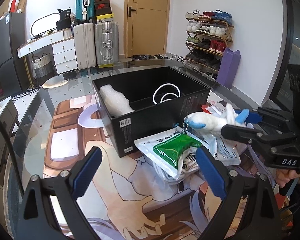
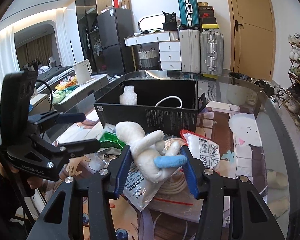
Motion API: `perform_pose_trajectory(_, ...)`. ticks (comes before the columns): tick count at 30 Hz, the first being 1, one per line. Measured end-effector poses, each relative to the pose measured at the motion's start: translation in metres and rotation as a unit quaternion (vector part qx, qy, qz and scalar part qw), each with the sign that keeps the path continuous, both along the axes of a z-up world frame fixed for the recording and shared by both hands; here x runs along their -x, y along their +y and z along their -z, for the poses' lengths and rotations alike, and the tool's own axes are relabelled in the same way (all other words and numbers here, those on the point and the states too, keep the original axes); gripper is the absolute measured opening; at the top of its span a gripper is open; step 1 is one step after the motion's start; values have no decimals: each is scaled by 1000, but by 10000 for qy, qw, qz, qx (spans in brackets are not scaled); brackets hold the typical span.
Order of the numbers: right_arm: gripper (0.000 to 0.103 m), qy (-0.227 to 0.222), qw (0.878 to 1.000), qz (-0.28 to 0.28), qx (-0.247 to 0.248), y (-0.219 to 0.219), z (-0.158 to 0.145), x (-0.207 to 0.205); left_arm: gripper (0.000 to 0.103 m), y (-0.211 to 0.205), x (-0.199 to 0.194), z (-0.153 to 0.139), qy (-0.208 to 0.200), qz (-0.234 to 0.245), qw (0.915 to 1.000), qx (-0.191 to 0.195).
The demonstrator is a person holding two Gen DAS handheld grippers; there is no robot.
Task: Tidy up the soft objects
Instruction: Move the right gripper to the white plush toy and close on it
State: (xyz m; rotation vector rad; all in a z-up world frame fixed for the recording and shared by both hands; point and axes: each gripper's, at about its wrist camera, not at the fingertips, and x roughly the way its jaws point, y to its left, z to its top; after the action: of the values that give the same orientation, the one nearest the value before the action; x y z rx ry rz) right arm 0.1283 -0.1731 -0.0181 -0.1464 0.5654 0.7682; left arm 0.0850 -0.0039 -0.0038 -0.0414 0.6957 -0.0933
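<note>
right claw [image 2: 156, 161] is clamped on the plush [image 2: 148, 150] over the packets [image 1: 170, 152], black box [image 1: 150, 108] right at 12 o'clock, left claw [image 1: 148, 172] wide open, worktop [image 2: 274, 144] bare at 3.

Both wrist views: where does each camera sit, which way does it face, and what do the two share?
Left wrist: rides the left gripper, open, aimed down across the table at the black box; the right gripper enters from the right.
Right wrist: rides the right gripper, closed on the plush toy, facing the box from its long side; the left gripper and a hand show at left.
Shared: box, plush toy, green packet, suitcases, door.
</note>
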Motion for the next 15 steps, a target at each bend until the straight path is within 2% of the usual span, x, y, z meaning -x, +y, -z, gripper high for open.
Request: perform_pose_trajectory(15, 50, -24, 10000, -53, -63, -4, -4, 3, 95, -4, -7, 8, 169, 22, 9998, 58)
